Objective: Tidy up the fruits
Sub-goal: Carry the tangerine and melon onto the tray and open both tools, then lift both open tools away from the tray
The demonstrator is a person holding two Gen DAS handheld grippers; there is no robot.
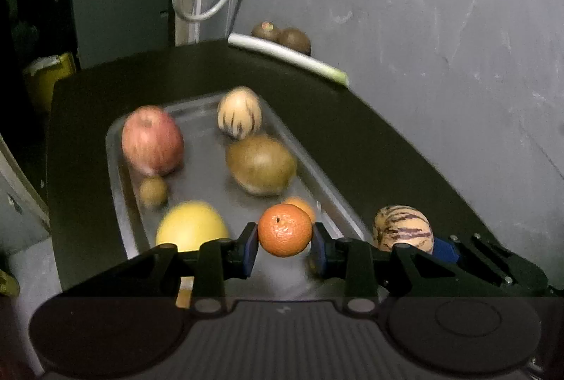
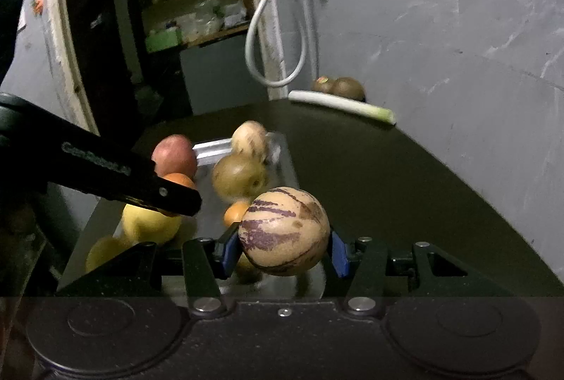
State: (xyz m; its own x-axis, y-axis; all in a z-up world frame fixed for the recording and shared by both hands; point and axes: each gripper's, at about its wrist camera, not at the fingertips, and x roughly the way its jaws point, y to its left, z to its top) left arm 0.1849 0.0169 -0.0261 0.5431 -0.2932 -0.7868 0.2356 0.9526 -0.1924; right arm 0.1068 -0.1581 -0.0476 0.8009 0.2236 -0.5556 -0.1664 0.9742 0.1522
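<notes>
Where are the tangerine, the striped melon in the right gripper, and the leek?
tangerine (image 1: 284, 230): left wrist view, centre of its peel.
striped melon (image 2: 284, 231): right wrist view, middle of its front.
leek (image 2: 340, 105): right wrist view, mid white stalk.

Black gripper (image 1: 284, 244), blue pads (image 1: 251, 247)

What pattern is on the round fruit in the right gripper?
Cream skin with purple stripes on the striped fruit; clearest in the right wrist view.

tangerine (image 1: 284, 230) held above metal tray (image 1: 197, 147), striped pepino melon (image 2: 284, 231) held near-right, apple (image 1: 152, 140) plus blurred, probably pear-like fruit (image 1: 261, 164) in tray
</notes>
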